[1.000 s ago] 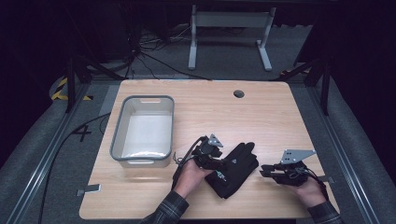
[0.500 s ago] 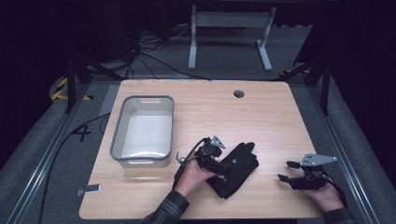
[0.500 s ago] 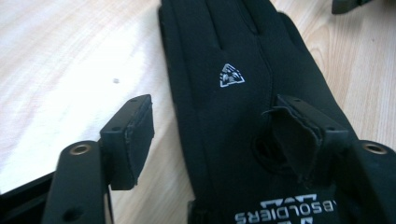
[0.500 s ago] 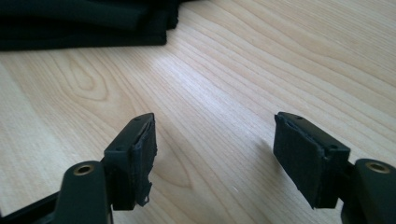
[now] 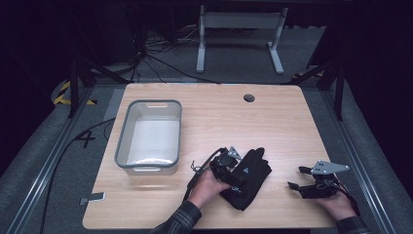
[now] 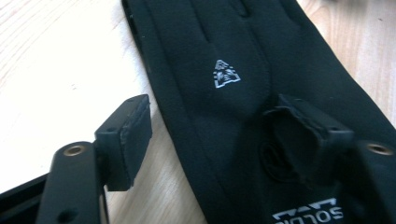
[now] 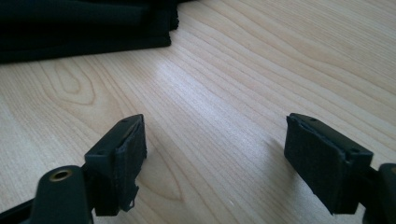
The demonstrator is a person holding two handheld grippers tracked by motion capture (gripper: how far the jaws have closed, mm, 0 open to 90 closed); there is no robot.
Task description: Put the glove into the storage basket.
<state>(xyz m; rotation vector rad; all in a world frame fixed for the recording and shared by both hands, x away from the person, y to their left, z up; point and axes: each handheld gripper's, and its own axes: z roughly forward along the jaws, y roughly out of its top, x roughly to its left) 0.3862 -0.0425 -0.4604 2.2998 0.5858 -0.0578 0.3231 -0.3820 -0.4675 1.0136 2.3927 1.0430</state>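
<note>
A black glove (image 5: 249,179) with white print lies flat on the wooden table (image 5: 272,122), near the front middle. My left gripper (image 5: 239,170) rests over the glove's left side. In the left gripper view the glove (image 6: 224,56) spreads under the left gripper (image 6: 215,126): one pad hangs over bare wood, the other over the fabric, neither pressing. Its jaws have just been closing a little and stand open. My right gripper (image 5: 295,177) sits low at the front right, apart from the glove (image 7: 84,23). The right gripper (image 7: 215,149) has just been opening, with bare wood between its pads.
A grey plastic bin (image 5: 122,141) stands at the table's left, white inside. A round cable hole (image 5: 249,98) lies near the far edge. A metal stand (image 5: 238,29) and cables are on the floor beyond. Bare wood stretches across the far half.
The right hand has drawn away from the glove toward the table's right front, and its jaws have widened. The left jaws have parted over the glove, which now lies flat.
</note>
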